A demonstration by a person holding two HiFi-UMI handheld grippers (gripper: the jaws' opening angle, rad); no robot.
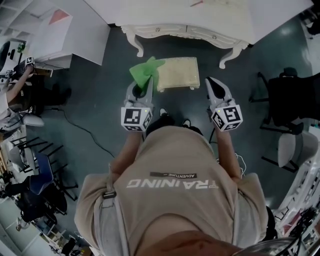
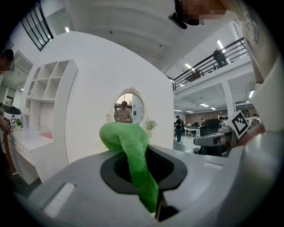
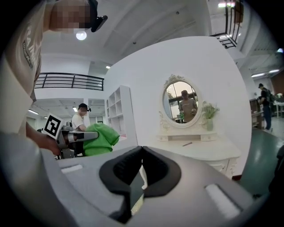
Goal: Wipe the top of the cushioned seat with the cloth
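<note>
The green cloth (image 1: 145,71) is bunching out of the left tongs (image 1: 144,84), which are clamping it, at the left edge of the cream cushioned seat (image 1: 179,73). Whether it is touching the cushion is unclear. The seat is standing on the dark floor (image 1: 95,85) before a white dressing tabletop (image 1: 200,15). The right tongs (image 1: 213,83) are hovering near the seat's right side, pressing together on nothing.
</note>
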